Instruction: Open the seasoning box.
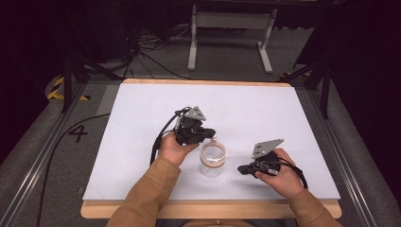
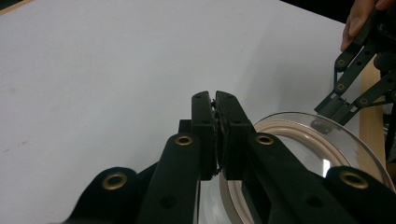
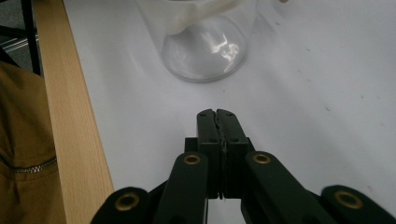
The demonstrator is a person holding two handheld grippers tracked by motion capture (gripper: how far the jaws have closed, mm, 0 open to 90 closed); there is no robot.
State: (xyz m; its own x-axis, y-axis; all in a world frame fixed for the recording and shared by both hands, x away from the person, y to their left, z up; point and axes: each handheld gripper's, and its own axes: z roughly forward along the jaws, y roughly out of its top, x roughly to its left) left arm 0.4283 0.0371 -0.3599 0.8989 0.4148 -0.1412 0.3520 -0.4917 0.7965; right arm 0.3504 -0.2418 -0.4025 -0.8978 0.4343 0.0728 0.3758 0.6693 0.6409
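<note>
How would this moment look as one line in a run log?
left gripper: shut, empty, above rim | right gripper: shut, empty, beside jar | clear round glass jar with beige band: upright on white table, not held

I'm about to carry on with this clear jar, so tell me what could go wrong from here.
1. The left gripper hangs shut right over the jar rim; a nudge might tip the jar.
2. The jar stands near the table front edge, so a push could send it off.
3. Both grippers are shut; the right gripper must open before gripping.
</note>
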